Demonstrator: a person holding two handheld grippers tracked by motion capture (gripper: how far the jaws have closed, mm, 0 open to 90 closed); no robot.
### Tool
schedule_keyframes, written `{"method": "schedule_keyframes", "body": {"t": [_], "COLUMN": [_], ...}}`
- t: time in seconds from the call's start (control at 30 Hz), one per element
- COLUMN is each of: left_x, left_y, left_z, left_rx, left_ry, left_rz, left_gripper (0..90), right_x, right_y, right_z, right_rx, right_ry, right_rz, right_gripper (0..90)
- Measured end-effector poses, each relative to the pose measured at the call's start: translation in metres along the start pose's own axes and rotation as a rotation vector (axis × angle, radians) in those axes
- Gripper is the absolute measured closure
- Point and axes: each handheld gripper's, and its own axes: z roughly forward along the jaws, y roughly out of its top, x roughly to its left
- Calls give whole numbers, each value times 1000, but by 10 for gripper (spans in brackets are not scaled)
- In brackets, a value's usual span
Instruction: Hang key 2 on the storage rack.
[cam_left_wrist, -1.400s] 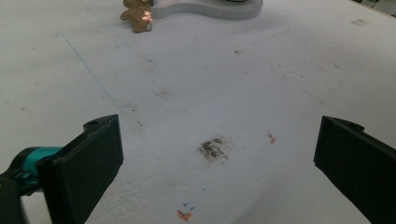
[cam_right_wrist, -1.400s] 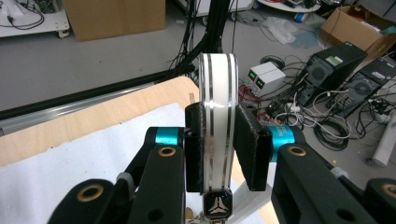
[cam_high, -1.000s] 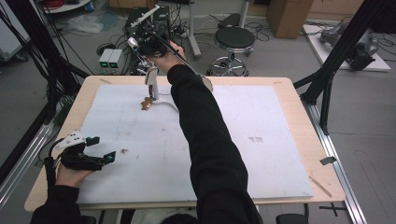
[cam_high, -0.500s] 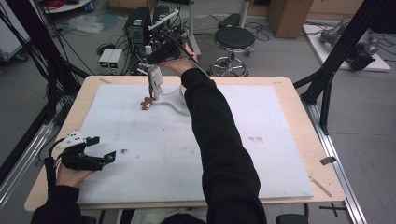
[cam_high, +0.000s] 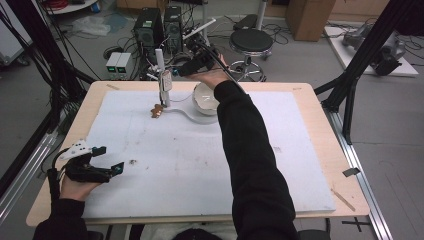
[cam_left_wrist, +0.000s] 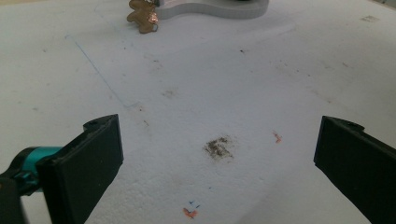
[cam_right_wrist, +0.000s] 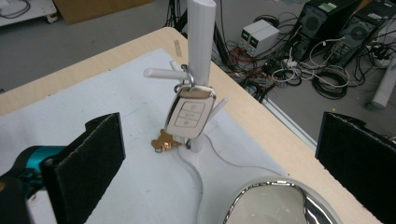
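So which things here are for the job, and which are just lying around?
For the job:
- car key hanging on the white stand
- right claw, open, close to it

Just lying about:
- white bowl
- brown trinket by the stand
- left claw, open, resting far off
- stool

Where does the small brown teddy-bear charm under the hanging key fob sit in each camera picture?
High view: the small brown teddy-bear charm lies on the white foam mat at the foot of the white peg stand, far side, left of centre.
Left gripper view: top edge, left of centre.
Right gripper view: centre, just below the silver car key fob, at.
Shared landmark: the stand's white curved base, beside the charm.
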Motion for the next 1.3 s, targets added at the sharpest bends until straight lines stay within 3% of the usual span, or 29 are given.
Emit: {"method": "schedule_keyframes", "body": {"t": [0.33,0.47,0.7,1.3], "left_x": [-1,0,-1,-2], "left_y": [0,1,1,0], "left_z": [1,0,-1,1], "left_rx": [-4,-10,-14,-1], "left_ry": [5,7,7,4], "left_rz": [-1,1,-3,0], "left_gripper": [18,18,18,18], "right_x": [-4,-4,-4,-9], "right_y": [-24,-34,-52,-118], "right_z": [-13,-17,-27,-49], "right_rx": [-15,-2,-22,-69], "right_ry": [-11,-37,-33,-65], "right_rz": [9,9,24,74], "right_gripper": [5,5,5,5]}}
